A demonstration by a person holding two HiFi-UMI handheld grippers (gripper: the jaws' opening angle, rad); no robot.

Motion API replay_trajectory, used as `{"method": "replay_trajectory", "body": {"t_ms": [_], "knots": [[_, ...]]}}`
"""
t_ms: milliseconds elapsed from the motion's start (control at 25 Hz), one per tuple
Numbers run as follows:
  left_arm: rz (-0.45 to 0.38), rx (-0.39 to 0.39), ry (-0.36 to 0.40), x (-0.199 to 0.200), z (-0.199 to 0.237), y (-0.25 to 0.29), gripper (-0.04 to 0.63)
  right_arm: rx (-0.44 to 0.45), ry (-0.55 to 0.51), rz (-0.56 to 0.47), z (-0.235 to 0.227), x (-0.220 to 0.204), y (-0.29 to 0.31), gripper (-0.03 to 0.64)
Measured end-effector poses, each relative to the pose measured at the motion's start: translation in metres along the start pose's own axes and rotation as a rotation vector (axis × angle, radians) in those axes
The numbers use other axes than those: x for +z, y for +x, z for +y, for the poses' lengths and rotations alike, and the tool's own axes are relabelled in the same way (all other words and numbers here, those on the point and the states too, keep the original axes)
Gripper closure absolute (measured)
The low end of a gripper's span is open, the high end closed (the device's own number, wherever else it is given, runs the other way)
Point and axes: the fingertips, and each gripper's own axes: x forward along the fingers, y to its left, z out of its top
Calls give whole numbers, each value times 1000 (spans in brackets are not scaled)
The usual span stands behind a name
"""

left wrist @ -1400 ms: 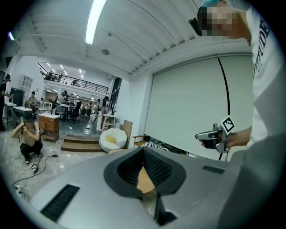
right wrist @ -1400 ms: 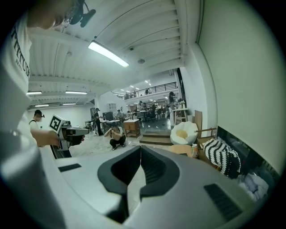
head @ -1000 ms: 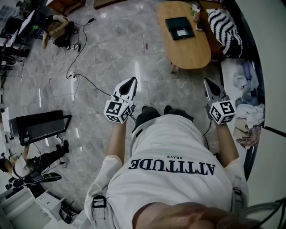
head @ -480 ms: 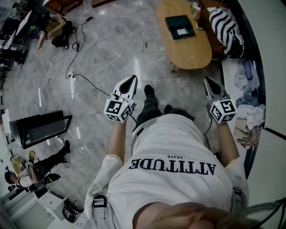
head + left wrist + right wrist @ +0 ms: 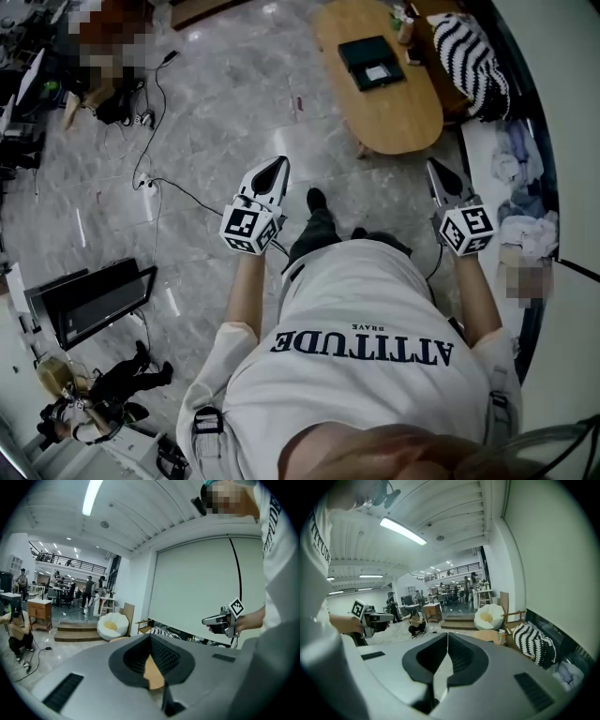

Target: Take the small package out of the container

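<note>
A black tray-like container [image 5: 372, 62] lies on an oval wooden table [image 5: 398, 117] ahead of me, with a small white package [image 5: 379, 72] inside it. Both grippers are held at waist height over the marble floor, well short of the table. The left gripper [image 5: 277, 165] points forward with its jaws together and nothing between them. The right gripper [image 5: 432, 168] is also shut and empty. The left gripper view shows its own closed tips [image 5: 151, 639] and the right gripper [image 5: 221, 620] beside them. In the right gripper view, the tips [image 5: 447, 637] meet in front of the table.
A black-and-white striped cushion [image 5: 474, 54] and a heap of cloth [image 5: 525, 192] lie right of the table. Cables [image 5: 155, 173] trail across the floor at the left, near a black frame [image 5: 89, 298]. A person [image 5: 103, 389] crouches at the lower left.
The person holding the grippers has stepped forward, one foot now ahead. The table and the floor things have shifted slightly in view. Both grippers keep their pose and stay shut.
</note>
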Motion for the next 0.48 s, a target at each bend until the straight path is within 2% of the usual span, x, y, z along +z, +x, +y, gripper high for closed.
{"method": "replay_trajectory", "body": {"t_ms": [480], "knots": [[47,-121,16,15,104,51,574,-82,25,36,16,25,95,595]]}}
